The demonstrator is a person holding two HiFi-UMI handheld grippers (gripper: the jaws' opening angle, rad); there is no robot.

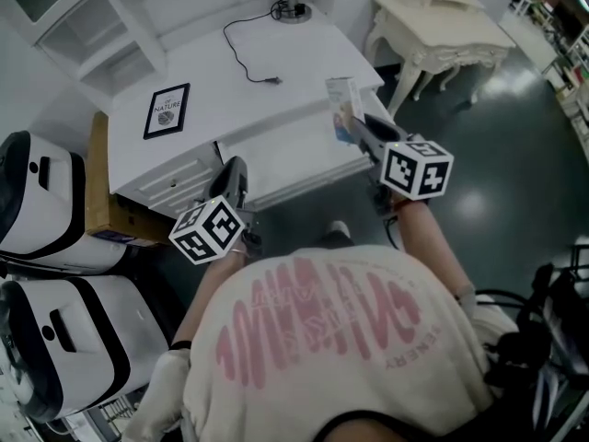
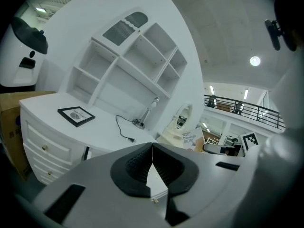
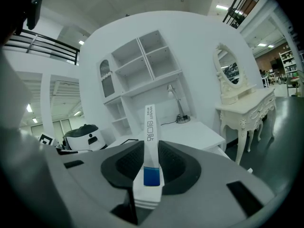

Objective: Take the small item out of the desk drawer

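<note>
1. Two hand-held grippers work at the front of a white desk (image 1: 276,58), whose centre drawer (image 1: 294,159) stands pulled out.
2. The right gripper (image 3: 151,148) is clamped on a small white bandage box (image 3: 150,127) with a blue band. The box stands upright between the pads, above the desk's front right corner and clear of the drawer.
3. The left gripper (image 2: 152,164) hovers at the desk's front left, beside the drawer. Its jaws are pressed together with nothing between them.
4. On the desk top sit a framed print (image 1: 167,110), a black power cord (image 1: 241,52) and, at the back, a lamp base (image 1: 294,9).
</note>
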